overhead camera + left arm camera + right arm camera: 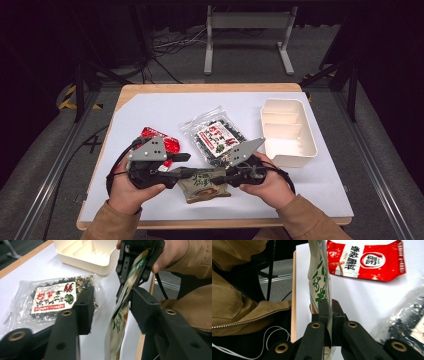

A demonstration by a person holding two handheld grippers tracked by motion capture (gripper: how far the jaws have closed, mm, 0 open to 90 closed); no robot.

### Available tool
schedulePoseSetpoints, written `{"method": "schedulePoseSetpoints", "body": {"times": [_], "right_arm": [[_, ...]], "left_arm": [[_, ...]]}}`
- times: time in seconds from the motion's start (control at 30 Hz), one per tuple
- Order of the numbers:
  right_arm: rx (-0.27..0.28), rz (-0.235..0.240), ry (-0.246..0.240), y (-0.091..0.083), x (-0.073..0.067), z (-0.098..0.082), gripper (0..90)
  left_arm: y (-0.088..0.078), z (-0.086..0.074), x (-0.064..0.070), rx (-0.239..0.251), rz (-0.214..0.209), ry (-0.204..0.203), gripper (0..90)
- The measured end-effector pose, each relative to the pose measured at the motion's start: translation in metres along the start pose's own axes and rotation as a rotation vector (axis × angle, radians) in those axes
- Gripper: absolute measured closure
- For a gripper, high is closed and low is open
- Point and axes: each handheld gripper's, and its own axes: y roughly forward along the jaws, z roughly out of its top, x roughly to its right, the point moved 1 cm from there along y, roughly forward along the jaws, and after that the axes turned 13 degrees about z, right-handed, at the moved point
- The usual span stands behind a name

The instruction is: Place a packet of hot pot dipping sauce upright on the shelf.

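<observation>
A green and brown snack packet [204,185] hangs between my two grippers, just above the table's near edge. My right gripper [325,312] is shut on one end of the packet [319,277], which stands edge-on between its jaws. In the left gripper view, the right gripper [132,272] clamps the packet's [120,322] far end. My left gripper [112,302] is open, and the packet's near edge lies inside the gap, close to its right jaw. In the high view the left gripper [187,172] and right gripper [224,177] face each other.
A red and white packet [162,142] lies flat behind the left hand. A clear bag of dark dried food [215,135] lies mid-table. A cream compartment tray [287,132] stands at the right. The wooden table edge runs close to the person's sleeves.
</observation>
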Motion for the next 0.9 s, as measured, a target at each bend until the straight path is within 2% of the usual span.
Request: {"method": "schedulePoseSetpoints", "body": {"times": [0.2, 0.47, 0.7, 0.83, 0.9], "right_arm": [[0.017, -0.019, 0.014, -0.015, 0.000, -0.003, 89.7], [0.052, -0.089, 0.033, -0.047, 0.002, -0.004, 89.7], [0.067, -0.156, 0.021, -0.070, 0.003, -0.002, 89.7], [0.075, -0.191, 0.026, -0.085, 0.003, -0.001, 89.7], [0.080, -0.197, 0.027, -0.088, 0.004, 0.000, 89.7]], "left_arm": [[-0.004, -0.002, -0.004, 0.023, 0.017, -0.017, 44.9], [-0.007, -0.009, -0.014, 0.025, 0.035, -0.060, 40.3], [-0.005, -0.015, -0.023, 0.025, 0.056, -0.085, 37.6], [-0.002, -0.022, -0.030, 0.037, 0.099, -0.113, 31.6], [-0.002, -0.023, -0.031, 0.038, 0.104, -0.122, 30.1]]}}
